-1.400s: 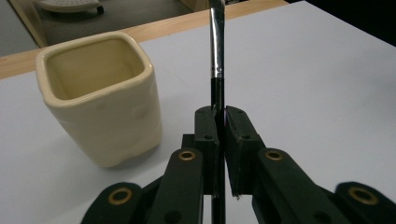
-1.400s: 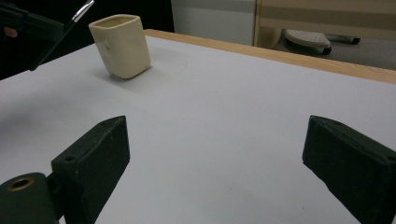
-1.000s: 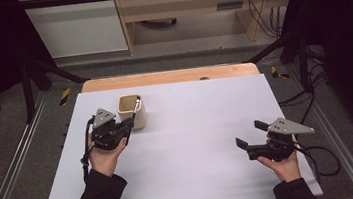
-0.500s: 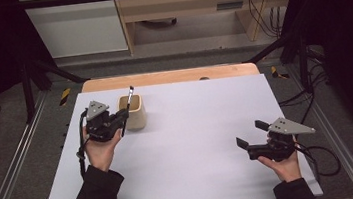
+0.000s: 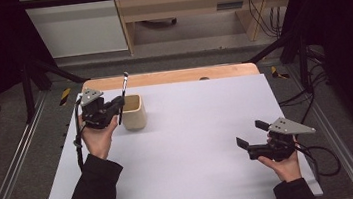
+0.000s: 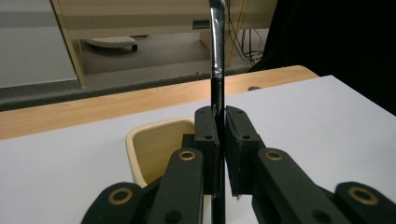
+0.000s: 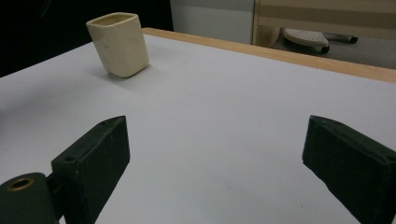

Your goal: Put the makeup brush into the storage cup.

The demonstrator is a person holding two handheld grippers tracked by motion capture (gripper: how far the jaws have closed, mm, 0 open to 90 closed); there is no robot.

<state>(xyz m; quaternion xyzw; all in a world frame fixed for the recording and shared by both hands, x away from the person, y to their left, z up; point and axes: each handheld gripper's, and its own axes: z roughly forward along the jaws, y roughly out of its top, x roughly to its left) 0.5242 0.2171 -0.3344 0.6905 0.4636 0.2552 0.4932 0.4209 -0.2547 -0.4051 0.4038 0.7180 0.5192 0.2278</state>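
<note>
Brush (image 5: 123, 96), thin, black handle with a metal ferrule, now clamped between the left gripper (image 5: 115, 105) jaws and standing nearly upright just left of the cream cup (image 5: 134, 112), its upper end well above the cup rim. A second ago the left gripper sat lower and in front of the cup with the brush barely showing by the rim; half a second ago the brush was already rising; now it is lifted higher and the hand has shifted back toward the far-left part of the white table (image 5: 193, 128). Left gripper view confirms the jaws closed tight on the black handle (image 6: 217, 116), cup (image 6: 156, 147) directly behind and below, lower tip hidden by the jaws. Judgement: brush is being pulled out of the cup, extraction looks done or nearly so; cannot tell if the tip has cleared the rim. Right gripper (image 5: 252, 143) unchanged, resting near the right front of the table, jaws wide apart and holding nothing, well away from the cup (image 7: 119, 44).
</note>
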